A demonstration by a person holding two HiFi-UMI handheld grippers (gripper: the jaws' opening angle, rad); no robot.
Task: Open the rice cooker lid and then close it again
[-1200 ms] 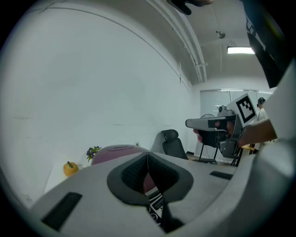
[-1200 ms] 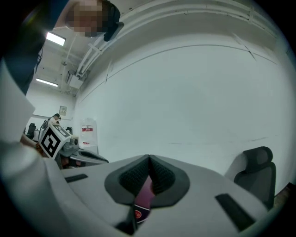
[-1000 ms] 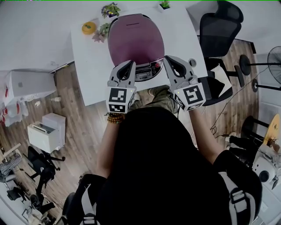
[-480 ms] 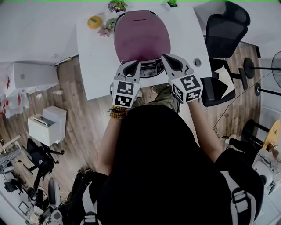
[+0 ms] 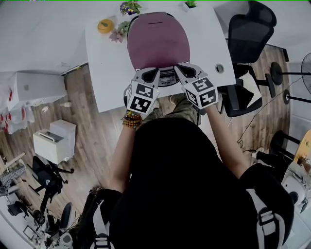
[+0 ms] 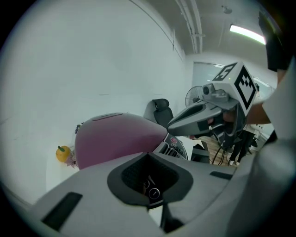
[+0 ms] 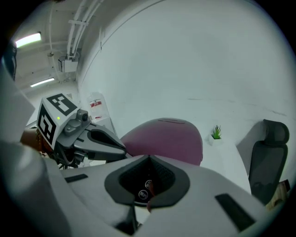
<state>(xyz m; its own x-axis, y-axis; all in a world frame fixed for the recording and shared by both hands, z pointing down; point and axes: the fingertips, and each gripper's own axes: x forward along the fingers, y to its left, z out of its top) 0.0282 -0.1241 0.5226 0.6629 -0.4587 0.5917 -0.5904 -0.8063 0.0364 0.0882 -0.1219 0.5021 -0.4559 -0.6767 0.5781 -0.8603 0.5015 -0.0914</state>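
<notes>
- Cooker: rice cooker [image 5: 158, 48] sits at rear-centre of white table [image 5: 104, 73]. Its purple lid [image 5: 158, 36] is down, flush on the body.
- Front: ctrl panel [image 5: 166, 77] is on the cooker side nearest me, between my two tool tips.
- L gripper [image 5: 149, 74]: jaws together, nothing clamped. Tip is over the cooker's front-left edge, just beside the ctrl panel. Contact w/ cooker: cannot tell.
- R gripper [image 5: 181, 69]: jaws together, nothing clamped. Tip is over the front-right edge, by the ctrl panel. Contact: cannot tell.
- Attitude: both tools angle fwd and down, marker cubes toward me. The tips converge but stay apart.
- Left gripper view: panel buttons show through the notch between my closed pads. The R gripper crosses the upper right of that view.
- Other table items: yellow ornament [image 5: 104, 25] and potted flowers [image 5: 127, 8] are left-rear of the cooker. Small green plant [image 5: 190, 4] is right-rear.
- Surroundings: black office chair [image 5: 248, 29] stands right of the table.
</notes>
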